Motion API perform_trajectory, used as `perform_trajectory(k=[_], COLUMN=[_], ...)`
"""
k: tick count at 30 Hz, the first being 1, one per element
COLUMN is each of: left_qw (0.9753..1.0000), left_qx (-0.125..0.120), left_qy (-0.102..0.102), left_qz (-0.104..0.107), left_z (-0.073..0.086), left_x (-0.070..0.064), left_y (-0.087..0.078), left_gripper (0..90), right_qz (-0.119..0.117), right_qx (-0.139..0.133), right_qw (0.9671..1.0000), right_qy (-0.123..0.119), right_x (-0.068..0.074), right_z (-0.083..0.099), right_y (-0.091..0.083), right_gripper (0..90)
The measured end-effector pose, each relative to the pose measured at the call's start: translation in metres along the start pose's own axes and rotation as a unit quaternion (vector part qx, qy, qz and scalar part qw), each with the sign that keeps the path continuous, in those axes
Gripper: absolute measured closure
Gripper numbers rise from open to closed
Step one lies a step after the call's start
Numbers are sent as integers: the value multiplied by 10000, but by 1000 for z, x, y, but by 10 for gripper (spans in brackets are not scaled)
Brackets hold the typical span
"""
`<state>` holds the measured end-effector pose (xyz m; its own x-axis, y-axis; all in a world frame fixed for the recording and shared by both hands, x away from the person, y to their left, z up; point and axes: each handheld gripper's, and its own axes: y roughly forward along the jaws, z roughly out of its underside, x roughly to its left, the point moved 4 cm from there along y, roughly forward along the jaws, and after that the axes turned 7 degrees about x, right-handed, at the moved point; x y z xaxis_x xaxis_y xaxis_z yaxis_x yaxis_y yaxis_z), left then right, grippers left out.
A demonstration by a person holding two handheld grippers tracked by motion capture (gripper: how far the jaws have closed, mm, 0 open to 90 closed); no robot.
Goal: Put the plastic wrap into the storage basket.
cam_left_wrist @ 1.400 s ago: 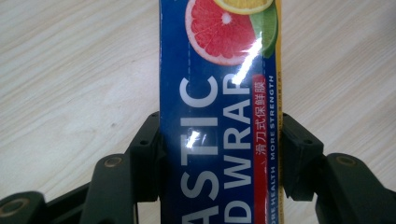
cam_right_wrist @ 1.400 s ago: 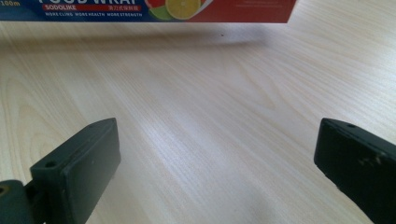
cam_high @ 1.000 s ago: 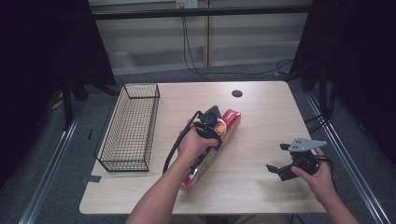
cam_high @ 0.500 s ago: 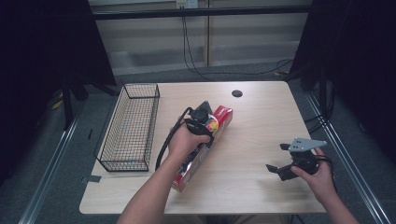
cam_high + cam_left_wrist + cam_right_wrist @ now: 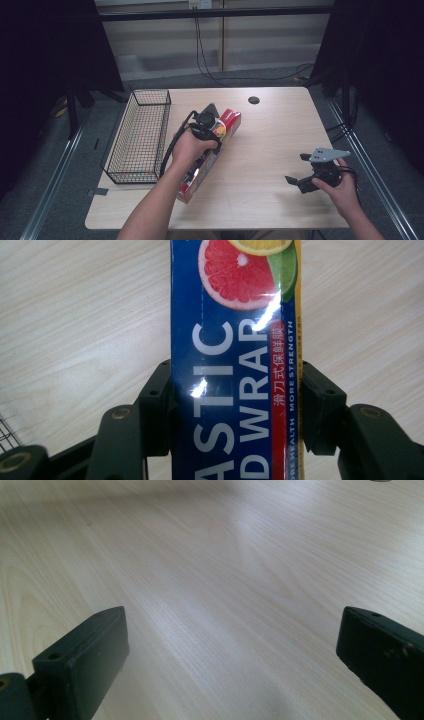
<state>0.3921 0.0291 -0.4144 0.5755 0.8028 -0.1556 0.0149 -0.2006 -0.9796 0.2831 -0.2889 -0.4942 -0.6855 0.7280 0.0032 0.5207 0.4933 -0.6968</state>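
A black wire basket stands along the left edge of the pale wood-grain table, its open mesh sides rising to a thin rim. Just beside it, nearer the middle, a long narrow carton of plastic wrap runs diagonally, one end pointing toward the far edge, the other toward the near left corner. A small dark round disc sits in the tabletop near the far edge, well apart from everything else.

The left gripper is clamped across the carton about midway along it; in the left gripper view both black jaws press flat against the carton's long sides. The carton is glossy blue card with a yellow strip down one edge, printed with a cut grapefruit, a lime and an orange slice. White capitals read "ASTIC WRAP", with red-backed Chinese characters and "HEALTH MORE STRENGTH" beside them.

The right gripper hangs near the near right corner, jaws wide apart over bare wood
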Motion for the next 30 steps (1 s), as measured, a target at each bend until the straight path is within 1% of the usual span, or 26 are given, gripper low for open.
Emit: perform_trajectory(k=[3,4,5,10,12,13,15,16,18,19,21,22,24,25,26,27,28,30], left_qw=[10000,10000,10000,9999,9998,9998,9998,9997,9997,9996,9996,9994,9995,9994,9992,9993,9992,9993], left_qx=[-24,9,-18,0,-26,-1,-23,-14,-31,10,-7,-9,-22,-4,-49,-26,-25,-17], left_qy=[-24,-6,-54,-152,-171,-167,-178,-234,-254,-286,-283,-339,-306,-350,-400,-358,-398,-360], left_qz=[-23,-26,-15,-20,-36,-50,-33,-52,-47,-66,-69,-50,-53,-57,-48,-54,-81,-72], left_z=[1,2,2,5,5,6,6,6,7,7,7,8,8,9,9,9,10,10], left_x=[2,4,4,10,12,14,16,17,18,19,21,22,24,25,25,27,27,29], left_y=[-5,-7,-8,-14,-16,-18,-21,-22,-25,-26,-28,-29,-31,-32,-33,-34,-35,-38], left_gripper=[436,436,436,436,436,436,436,436,436,436,436,436,436,436,436,436,436,436], right_qz=[2,4,8,22,13,14,17,13,18,7,2,11,25,53,31,29,11,29], right_qx=[11,0,-16,-24,-28,-25,-25,-21,-26,-21,-13,-10,-31,-24,-39,-44,-40,-42], right_qw=[10000,10000,10000,10000,10000,10000,10000,10000,10000,10000,10000,10000,10000,10000,10000,10000,10000,10000], right_qy=[6,-3,6,11,8,14,10,15,36,31,37,50,48,57,63,63,61,52], right_x=[0,0,0,0,-1,-1,-1,-1,0,0,0,-1,-1,-1,-1,-1,-1,0], right_z=[0,0,0,0,0,0,0,0,0,0,0,0,0,0,0,0,0,0], right_y=[0,0,0,0,0,-1,-1,0,0,0,0,0,0,-1,-1,-1,-1,-1], right_gripper=[3,2,2,2,2,2,2,2,2,2,2,2,2,2,2,2,2,2])
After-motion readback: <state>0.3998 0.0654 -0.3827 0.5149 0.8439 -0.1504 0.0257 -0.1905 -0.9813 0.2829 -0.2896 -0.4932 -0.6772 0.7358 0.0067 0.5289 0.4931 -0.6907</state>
